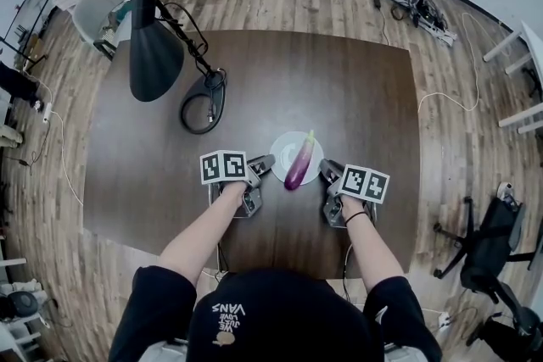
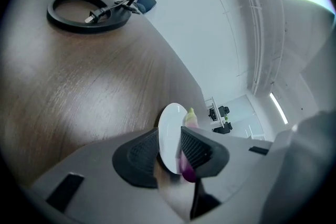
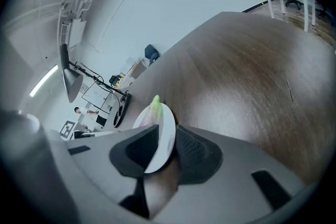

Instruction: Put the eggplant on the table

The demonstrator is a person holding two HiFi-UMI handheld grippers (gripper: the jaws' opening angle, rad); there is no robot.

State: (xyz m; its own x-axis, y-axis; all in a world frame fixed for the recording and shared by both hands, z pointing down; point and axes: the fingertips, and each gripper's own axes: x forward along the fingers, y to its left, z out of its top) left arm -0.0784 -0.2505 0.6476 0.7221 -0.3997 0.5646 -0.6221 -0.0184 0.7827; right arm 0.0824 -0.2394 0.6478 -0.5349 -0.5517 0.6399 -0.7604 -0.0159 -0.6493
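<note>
A purple eggplant (image 1: pixel 299 163) with a pale green tip lies on a small white plate (image 1: pixel 280 155) near the front of the dark wooden table (image 1: pixel 339 89). My left gripper (image 1: pixel 265 164) is at the plate's left rim. In the left gripper view the plate (image 2: pixel 169 134) stands edge-on between the spread jaws, with the eggplant (image 2: pixel 189 171) beside the right pad; the left gripper (image 2: pixel 170 152) is open. My right gripper (image 1: pixel 329 171) is at the right rim. In the right gripper view, the right gripper (image 3: pixel 167 148) is shut on the plate (image 3: pixel 164 134), and the eggplant tip (image 3: pixel 155 104) pokes above it.
A black desk lamp (image 1: pixel 155 38) leans over the table's left side, its round base (image 1: pixel 204 102) and cable behind the left gripper. An office chair (image 1: pixel 488 242) stands on the floor at the right. Bare tabletop stretches behind and right of the plate.
</note>
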